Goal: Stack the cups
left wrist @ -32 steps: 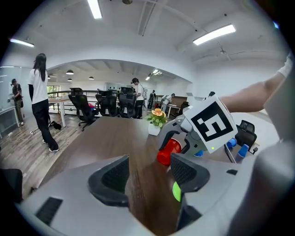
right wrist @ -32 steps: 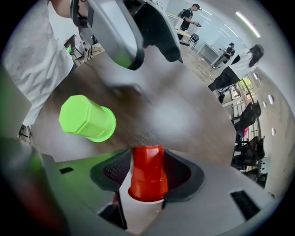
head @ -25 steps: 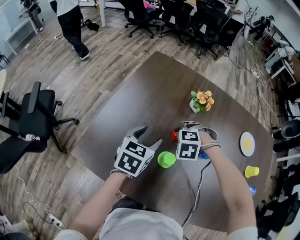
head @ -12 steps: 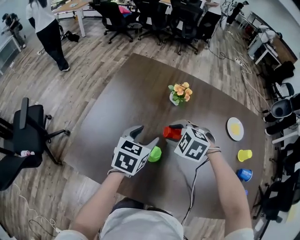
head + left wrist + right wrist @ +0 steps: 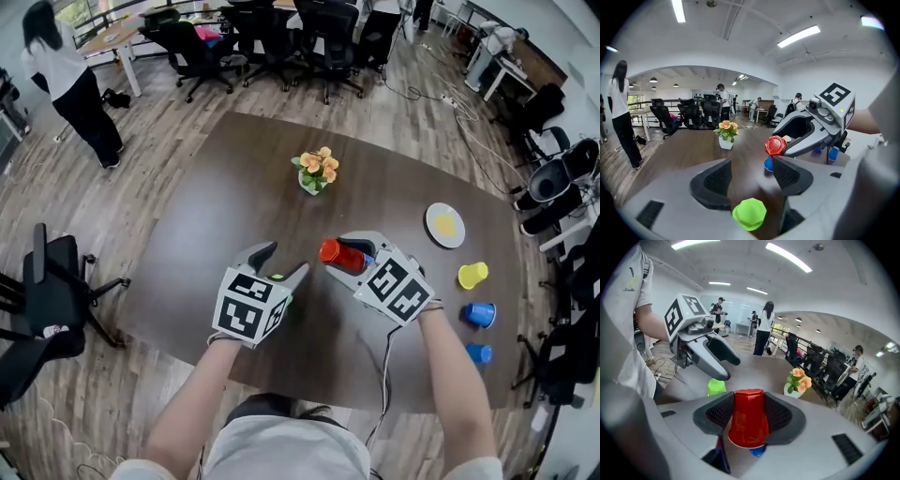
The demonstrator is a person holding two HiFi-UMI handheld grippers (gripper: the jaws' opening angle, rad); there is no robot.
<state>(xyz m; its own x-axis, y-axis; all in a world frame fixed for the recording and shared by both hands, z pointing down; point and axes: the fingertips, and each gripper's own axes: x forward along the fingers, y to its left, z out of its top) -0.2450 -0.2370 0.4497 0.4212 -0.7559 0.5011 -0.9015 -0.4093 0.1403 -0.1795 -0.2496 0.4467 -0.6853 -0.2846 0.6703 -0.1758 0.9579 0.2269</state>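
Observation:
My right gripper [image 5: 749, 414] is shut on a red cup [image 5: 749, 420], held base-up above the dark table [image 5: 234, 216]. In the head view the red cup [image 5: 332, 252] lies sideways in the right gripper [image 5: 345, 254], its base pointing left. A blue cup [image 5: 757, 452] peeks out on the table just below it. My left gripper [image 5: 752, 176] stands open over an upturned green cup [image 5: 749, 214], which sits low between the jaws, untouched. From above, the left gripper [image 5: 281, 261] hides all but a sliver of the green cup [image 5: 279, 277].
At the table's right edge are a yellow cup [image 5: 472, 275], two blue cups [image 5: 479, 314] and a white plate [image 5: 444, 225]. A small flower pot [image 5: 315, 172] stands mid-table at the far side. Office chairs and a standing person [image 5: 66, 84] are beyond the table.
The right gripper has risen with the red cup and rolled it onto its side. The left gripper has moved over the green cup, which now shows only as a sliver beneath it.

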